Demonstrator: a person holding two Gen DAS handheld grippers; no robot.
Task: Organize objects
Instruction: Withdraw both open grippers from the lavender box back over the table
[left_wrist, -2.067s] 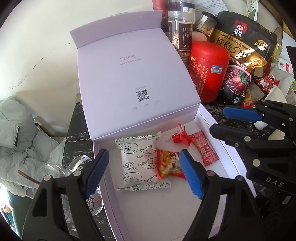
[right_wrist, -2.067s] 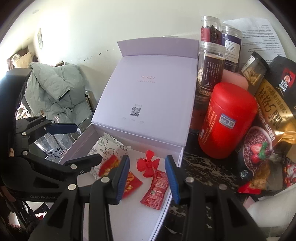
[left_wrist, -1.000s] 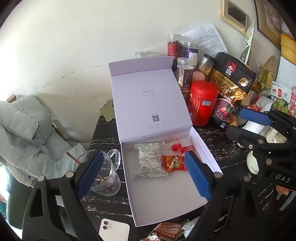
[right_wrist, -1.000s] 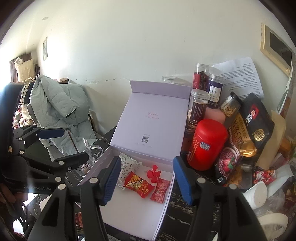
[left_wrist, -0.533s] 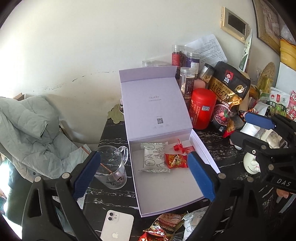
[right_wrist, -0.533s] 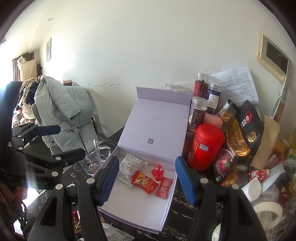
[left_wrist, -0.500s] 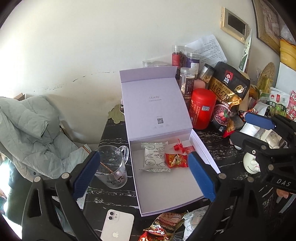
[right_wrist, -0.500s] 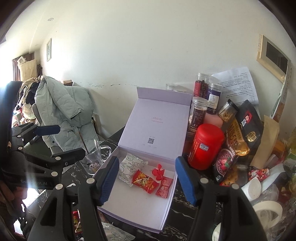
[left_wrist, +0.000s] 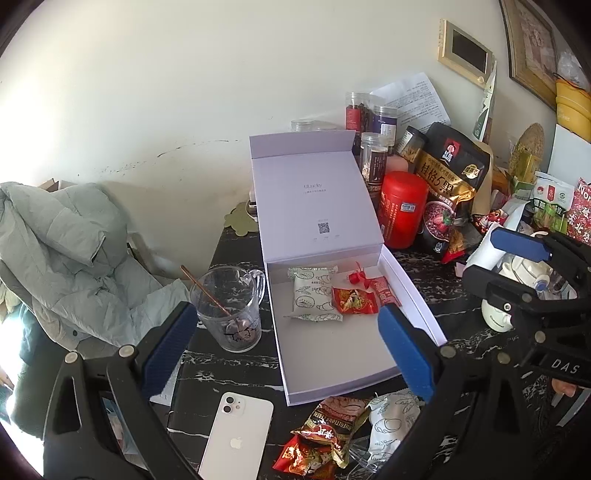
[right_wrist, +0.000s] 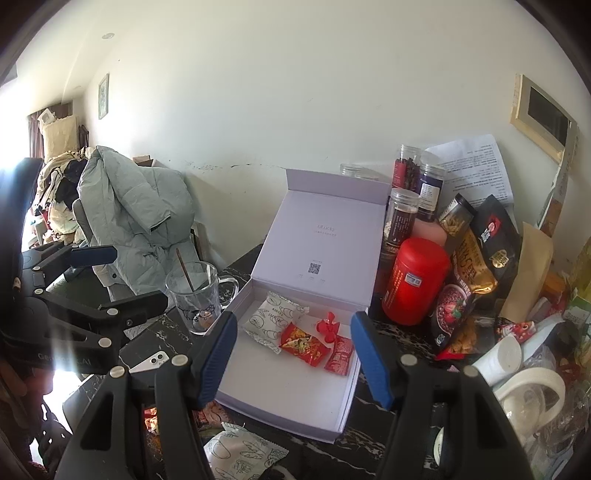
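An open lilac box (left_wrist: 332, 362) (right_wrist: 288, 384) lies on the dark marble table with its lid propped upright. Inside lie a white patterned packet (left_wrist: 312, 295) (right_wrist: 271, 319), a red-yellow snack packet (left_wrist: 352, 301) (right_wrist: 304, 343), a small red fan (left_wrist: 358, 277) (right_wrist: 328, 326) and a red sachet (left_wrist: 384, 291) (right_wrist: 340, 356). More snack packets (left_wrist: 325, 435) and another white packet (left_wrist: 391, 424) (right_wrist: 240, 454) lie in front of the box. My left gripper (left_wrist: 284, 310) hovers in front of the box, its jaws opening, nothing between them. My right gripper (right_wrist: 292, 321) is open and holds nothing.
A glass mug (left_wrist: 231, 310) with a stick stands left of the box, a white phone (left_wrist: 238, 439) in front of it. A red canister (left_wrist: 402, 210), jars and an oat bag (left_wrist: 450, 184) crowd the right. A grey jacket (left_wrist: 66, 243) hangs on a chair at left.
Both grippers have drawn back from the box, so it looks smaller and farther. The phone and front packets came into view. The left jaws have spread wider.
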